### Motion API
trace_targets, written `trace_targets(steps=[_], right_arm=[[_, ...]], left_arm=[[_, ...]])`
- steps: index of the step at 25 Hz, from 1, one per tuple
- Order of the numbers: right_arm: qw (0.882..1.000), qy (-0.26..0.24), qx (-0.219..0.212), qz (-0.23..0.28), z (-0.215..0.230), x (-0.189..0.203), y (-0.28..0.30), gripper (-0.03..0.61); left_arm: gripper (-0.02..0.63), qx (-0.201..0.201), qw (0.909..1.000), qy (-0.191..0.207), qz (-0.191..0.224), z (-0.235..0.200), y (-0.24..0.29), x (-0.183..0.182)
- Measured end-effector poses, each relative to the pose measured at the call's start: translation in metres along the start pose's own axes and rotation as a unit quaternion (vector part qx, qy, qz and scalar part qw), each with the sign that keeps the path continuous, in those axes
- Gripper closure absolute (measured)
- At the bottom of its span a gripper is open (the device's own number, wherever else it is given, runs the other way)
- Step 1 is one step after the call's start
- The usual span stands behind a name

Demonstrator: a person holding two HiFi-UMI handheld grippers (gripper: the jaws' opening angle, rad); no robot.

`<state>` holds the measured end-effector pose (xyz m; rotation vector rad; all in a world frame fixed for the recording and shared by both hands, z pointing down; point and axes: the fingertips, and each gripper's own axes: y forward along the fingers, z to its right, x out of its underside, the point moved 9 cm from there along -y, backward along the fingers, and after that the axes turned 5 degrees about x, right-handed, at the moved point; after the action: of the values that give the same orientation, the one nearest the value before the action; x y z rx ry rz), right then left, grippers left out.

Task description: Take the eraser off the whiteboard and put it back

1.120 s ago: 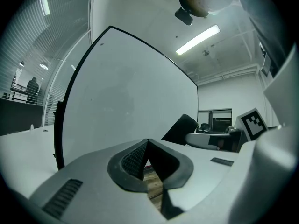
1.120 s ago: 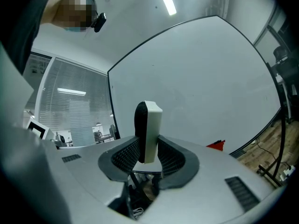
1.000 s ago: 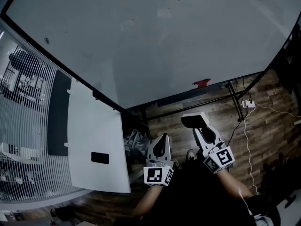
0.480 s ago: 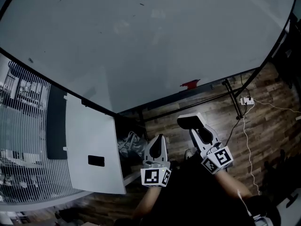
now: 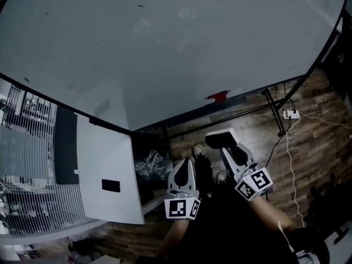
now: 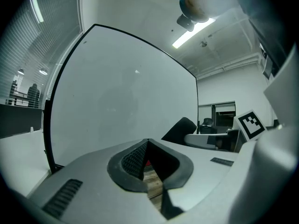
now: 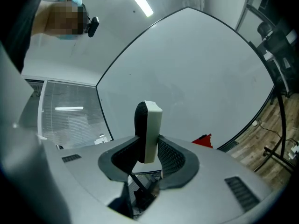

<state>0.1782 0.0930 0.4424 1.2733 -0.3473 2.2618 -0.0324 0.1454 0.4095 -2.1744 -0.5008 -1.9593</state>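
Clamping right tongs (image 7: pixel 148 147), eraser (image 7: pixel 150 120) partly hidden

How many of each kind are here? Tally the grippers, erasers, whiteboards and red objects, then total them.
grippers: 2, the left gripper and the right gripper
eraser: 1
whiteboard: 1
red object: 1
total: 5

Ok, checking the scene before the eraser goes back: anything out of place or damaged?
Nothing damaged or spilled. The eraser is off the whiteboard, clamped in the right gripper. A small red thing sits at its lower edge.
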Motion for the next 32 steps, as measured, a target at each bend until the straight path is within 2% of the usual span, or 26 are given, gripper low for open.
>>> trace_targets(steps=[9,21,32], right_arm=[[1.0,0.021,0.016,-0.01,0.03,0.009,0.024,0.456],[0.995,0.081,0.044,-0.037,0.061,0.027,0.067,0.456],[0.982,0.162,0.077,-0.058,0.087,0.062,0.104,0.456]], left_arm=[[0.612,0.01,0.9999,-0.008,0.0,-0.011,0.033,0.012],[0.612,0.026,0.9995,-0.009,-0.017,-0.03,0.07,0.016],[0.612,0.047,0.998,-0.021,-0.038,-0.054,0.101,0.032]])
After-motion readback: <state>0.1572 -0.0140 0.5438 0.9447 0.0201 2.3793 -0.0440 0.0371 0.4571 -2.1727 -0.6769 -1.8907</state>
